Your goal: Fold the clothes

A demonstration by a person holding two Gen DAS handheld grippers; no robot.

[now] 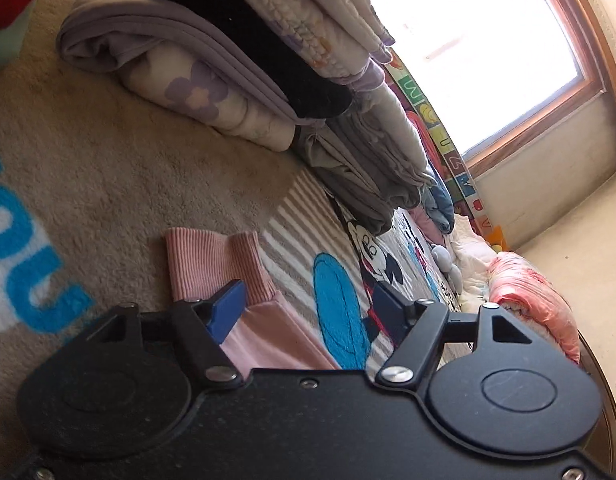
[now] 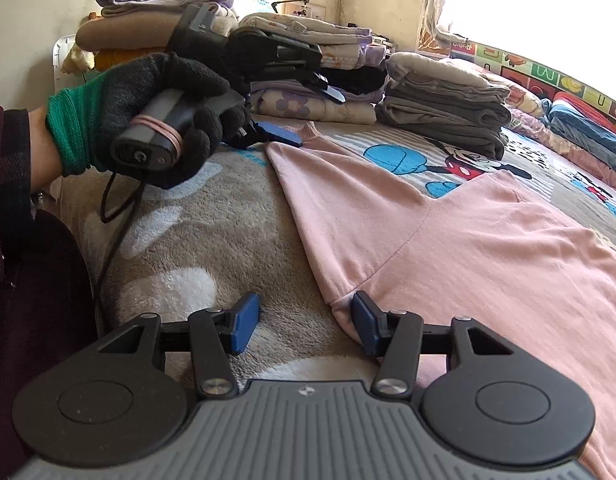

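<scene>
Sweatshirt (image 2: 468, 240) flat on blanket (image 2: 195, 240), unheld.

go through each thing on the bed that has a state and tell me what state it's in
Pink sweatshirt: unfolded, spread flat, one sleeve stretched out.
Ribbed cuff: between the left gripper's fingers, unpinched.
Left gripper: open.
Right gripper: open at the sweatshirt's edge.
Grey pile: folded, stacked.

Bright window (image 1: 472, 44), cream wall (image 2: 35, 8), blanketed bed (image 2: 211, 248)
</scene>
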